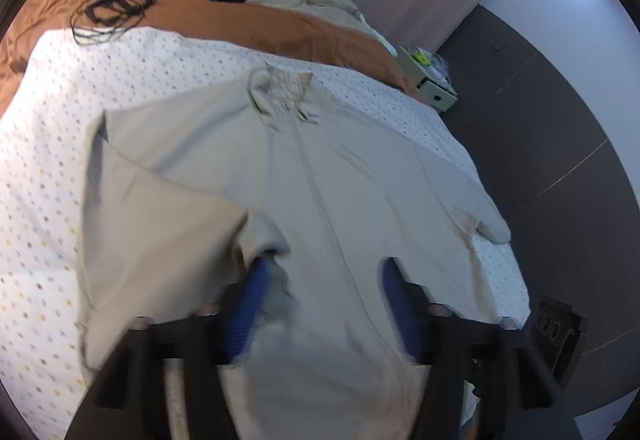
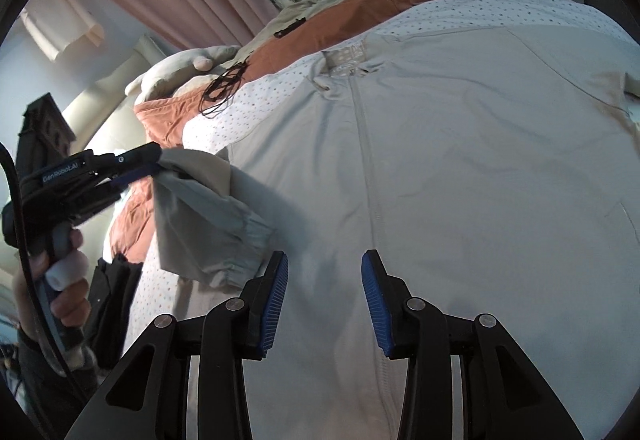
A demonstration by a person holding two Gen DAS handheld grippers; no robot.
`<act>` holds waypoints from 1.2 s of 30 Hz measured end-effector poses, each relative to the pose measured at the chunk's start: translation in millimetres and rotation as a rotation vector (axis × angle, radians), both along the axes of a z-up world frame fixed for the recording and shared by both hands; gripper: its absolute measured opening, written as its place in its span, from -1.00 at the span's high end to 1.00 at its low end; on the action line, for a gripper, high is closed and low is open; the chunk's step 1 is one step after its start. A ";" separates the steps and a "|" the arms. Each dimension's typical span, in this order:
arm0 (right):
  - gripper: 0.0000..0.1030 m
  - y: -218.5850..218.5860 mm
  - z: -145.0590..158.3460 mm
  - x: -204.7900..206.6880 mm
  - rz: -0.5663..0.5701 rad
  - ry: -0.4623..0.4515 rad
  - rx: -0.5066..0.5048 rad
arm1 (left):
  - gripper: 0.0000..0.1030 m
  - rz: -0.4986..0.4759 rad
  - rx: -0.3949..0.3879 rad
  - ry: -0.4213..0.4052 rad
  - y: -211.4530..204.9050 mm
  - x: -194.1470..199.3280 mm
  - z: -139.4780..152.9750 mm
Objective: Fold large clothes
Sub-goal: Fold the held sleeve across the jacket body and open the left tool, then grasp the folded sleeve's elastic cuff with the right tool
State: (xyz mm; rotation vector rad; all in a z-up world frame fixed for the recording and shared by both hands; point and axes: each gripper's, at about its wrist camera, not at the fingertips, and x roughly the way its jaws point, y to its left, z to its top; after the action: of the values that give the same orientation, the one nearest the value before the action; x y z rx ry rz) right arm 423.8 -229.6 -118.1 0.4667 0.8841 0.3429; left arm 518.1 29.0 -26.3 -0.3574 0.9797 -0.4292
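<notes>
R gripper (image 2: 325,256) fingers spread over jacket (image 2: 460,159); L gripper (image 1: 326,264) fingers apart too, sleeve (image 1: 168,207) blurred on one (hem cut off)

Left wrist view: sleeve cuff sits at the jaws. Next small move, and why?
Probably draw the left gripper straight back, off the cuff. Its jaws stand wide apart, so nothing is clamped, yet the cuff drapes against one finger. The sleeve already lies folded in over the jacket front, so backing out gently should leave it lying there.
</notes>
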 end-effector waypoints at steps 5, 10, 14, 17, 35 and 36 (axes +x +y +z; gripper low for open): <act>0.24 4.4 -5.1 -3.9 0.019 0.007 -0.010 | -0.73 0.004 -0.010 -0.021 13.1 -28.1 3.3; 0.24 32.2 -1.7 -1.7 0.081 -0.012 -0.028 | -0.73 0.096 0.024 -0.106 53.3 -54.9 20.4; 0.24 62.4 -2.9 3.3 0.138 -0.017 -0.071 | -0.73 0.185 0.075 -0.113 95.6 -79.4 22.0; 0.22 89.1 -4.4 9.0 0.187 -0.019 -0.123 | -0.73 0.242 0.105 -0.105 119.9 -92.8 18.2; -0.41 231.1 -49.0 39.9 0.414 -0.062 -0.526 | -0.45 0.481 0.171 -0.017 233.7 -179.8 -38.7; -0.41 237.0 -51.8 41.8 0.416 -0.066 -0.551 | -0.45 0.493 0.171 -0.012 238.5 -183.7 -41.9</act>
State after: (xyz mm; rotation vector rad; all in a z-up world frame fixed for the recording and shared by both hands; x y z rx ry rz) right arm 465.6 7.4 -169.9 -0.2417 0.9644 0.4698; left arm 334.5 267.5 -68.2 -0.4253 0.8737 0.0990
